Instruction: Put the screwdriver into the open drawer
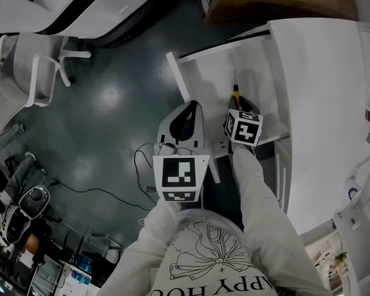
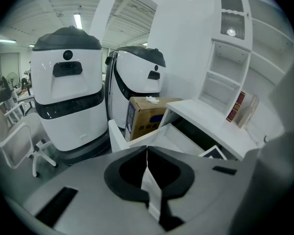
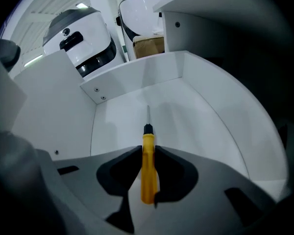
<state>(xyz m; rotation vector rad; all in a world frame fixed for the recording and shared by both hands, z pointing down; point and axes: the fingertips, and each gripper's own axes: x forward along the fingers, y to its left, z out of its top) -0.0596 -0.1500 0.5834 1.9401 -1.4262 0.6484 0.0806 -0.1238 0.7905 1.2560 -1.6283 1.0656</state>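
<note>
In the head view, the right gripper (image 1: 237, 103) sits just right of centre, over the white open drawer (image 1: 191, 73) that runs across the upper middle of the frame. It clamps the screwdriver (image 1: 236, 93), whose thin shaft points up the picture, while the left gripper (image 1: 188, 108) hangs beside it at the drawer's near rim, over the dark, glossy floor (image 1: 111, 103). In the left gripper view the jaws meet at lower centre with nothing between them. Beyond them are the drawer's corner, a brown cardboard box (image 2: 144, 112) and two rounded white machines (image 2: 68, 97) at left. In the right gripper view the dark pads are closed on the yellow handle at lower centre. The black collar and slim metal shaft reach toward the drawer's smooth, flat bottom (image 3: 196, 111), and the tip looks clear of it (the gap is hard to judge). To do this step well, I would bring the tool low and lay it flatter before letting go. A round, slick plastic handle will likely roll or skid on that hard panel, so release it near the bottom and away from the walls.
</note>
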